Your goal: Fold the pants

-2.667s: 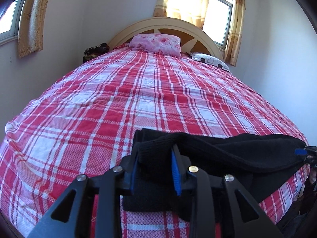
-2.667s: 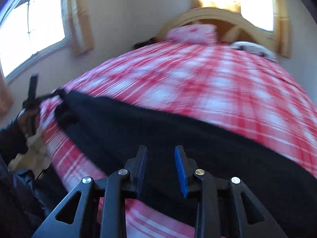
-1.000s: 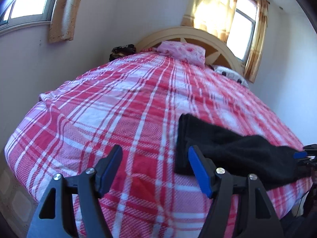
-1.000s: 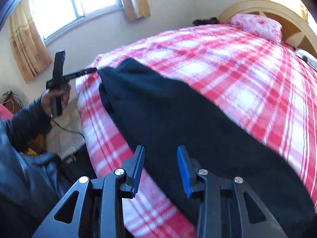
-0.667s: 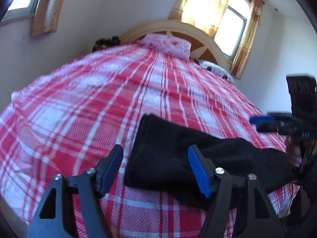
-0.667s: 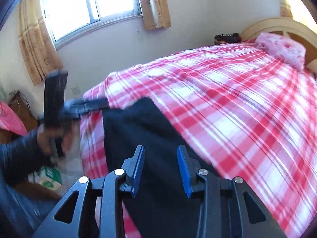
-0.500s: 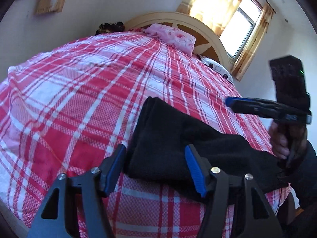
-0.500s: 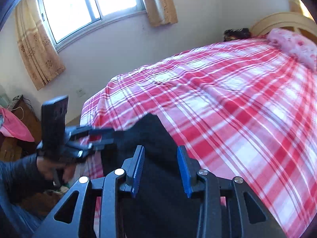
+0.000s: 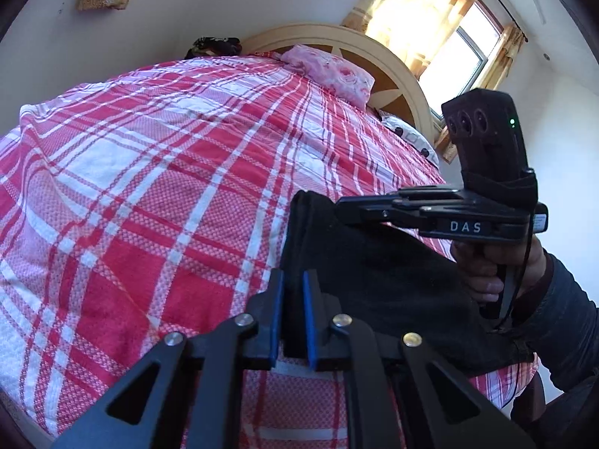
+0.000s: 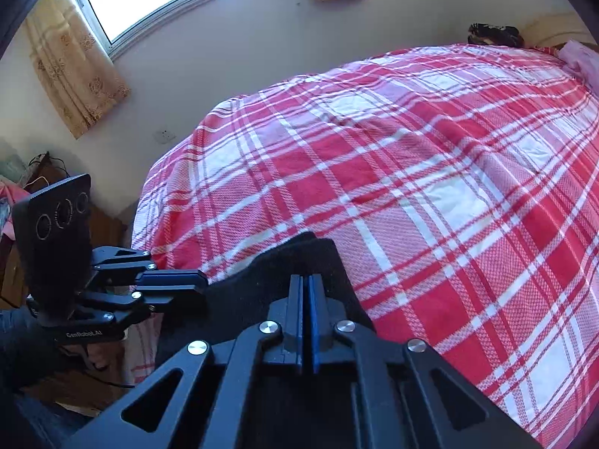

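Black fabric: the pants [image 9: 374, 273] are seen folded into a thick dark bundle lying at the near edge of the bed [image 9: 157, 172], toward its near right corner in the left wrist view.
Bedcover: a red, pink and white plaid cover is spread over the whole bed.
Left tool [image 9: 293, 312]: its blue-padded fingers are drawn close together and clamped on the left edge of the pants, with a fold of dark cloth seen between the pads.
Right tool [image 10: 307, 310]: its fingers are pressed nearly together over the upper end of the pants; dark cloth lies directly under and around them, but whether any cloth is pinched between the pads cannot be told.
Right tool seen from the left wrist view: its closed tips rest at the far top edge of the bundle, and the hand [image 9: 490, 262] is wrapped around its handle.
Far end of the bed: a pink floral pillow [image 9: 329, 73] is propped against the cream headboard [image 9: 393, 71].
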`<state>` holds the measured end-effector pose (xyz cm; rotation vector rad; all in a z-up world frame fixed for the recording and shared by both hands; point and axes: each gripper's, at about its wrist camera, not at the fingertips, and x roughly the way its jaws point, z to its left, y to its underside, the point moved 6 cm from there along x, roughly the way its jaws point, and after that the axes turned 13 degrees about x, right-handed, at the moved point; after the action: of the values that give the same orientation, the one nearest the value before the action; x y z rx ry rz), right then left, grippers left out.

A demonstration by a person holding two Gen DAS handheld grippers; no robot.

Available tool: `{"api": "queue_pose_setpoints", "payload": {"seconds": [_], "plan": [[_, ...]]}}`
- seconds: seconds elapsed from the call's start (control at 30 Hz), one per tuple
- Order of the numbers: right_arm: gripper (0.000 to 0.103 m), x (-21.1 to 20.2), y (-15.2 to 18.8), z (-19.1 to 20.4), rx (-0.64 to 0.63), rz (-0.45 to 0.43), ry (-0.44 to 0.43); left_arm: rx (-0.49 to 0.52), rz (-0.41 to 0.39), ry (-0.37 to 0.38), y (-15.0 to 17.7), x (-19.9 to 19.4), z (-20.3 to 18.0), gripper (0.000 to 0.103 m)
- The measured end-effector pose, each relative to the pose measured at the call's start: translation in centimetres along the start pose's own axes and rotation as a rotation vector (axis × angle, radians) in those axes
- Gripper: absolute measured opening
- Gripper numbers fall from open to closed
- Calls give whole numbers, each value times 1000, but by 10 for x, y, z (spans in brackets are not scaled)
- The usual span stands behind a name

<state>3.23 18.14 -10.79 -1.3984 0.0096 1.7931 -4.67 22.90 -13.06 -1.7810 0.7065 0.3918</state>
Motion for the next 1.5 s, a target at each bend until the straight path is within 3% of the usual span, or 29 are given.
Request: {"api": "queue_pose_setpoints", "payload": {"seconds": [0.2, 0.33, 0.47, 0.5, 0.57, 0.67, 0.73, 0.83, 0.97, 1.07, 1.2, 1.33, 1.5], "plan": [[3, 6, -12, -11, 44, -9, 42, 10, -8, -61, -10, -7, 5, 12], [7, -22, -6, -13, 93, -66, 36, 31, -46, -114, -20, -19, 9, 28], [39, -61, 23, 13, 36, -127, 34, 21, -77, -166, -25, -27, 19, 58], [50, -66, 33, 22, 31, -131, 19, 15, -84, -179, -26, -29, 22, 60], [57, -70, 55, 41, 27, -129, -27, -1, -96, -185, -29, -33, 27, 62], [56, -56, 86, 64, -28, -92, -13, -5, -116, -201, -34, -40, 28, 62], [39, -40, 99, 65, -17, -82, 23, -3, -130, -201, -37, -44, 27, 63], [38, -10, 112, 67, 57, -15, -65, 12, -156, -215, -44, -52, 21, 73], [38, -19, 109, 56, 138, -82, -119, 51, -189, -230, -56, -59, 7, 79], [38, -59, 111, 40, 159, -195, -62, 61, -190, -195, -62, -52, -14, 79], [38, -124, 140, 0, 230, -320, 25, 116, -177, -102, -69, -29, -65, 79], [38, -197, 198, -59, 410, -438, 139, 219, -128, 33, -69, 11, -137, 79], [39, -294, 296, -117, 676, -599, 305, 359, -46, 207, -52, 59, -226, 80]]}}
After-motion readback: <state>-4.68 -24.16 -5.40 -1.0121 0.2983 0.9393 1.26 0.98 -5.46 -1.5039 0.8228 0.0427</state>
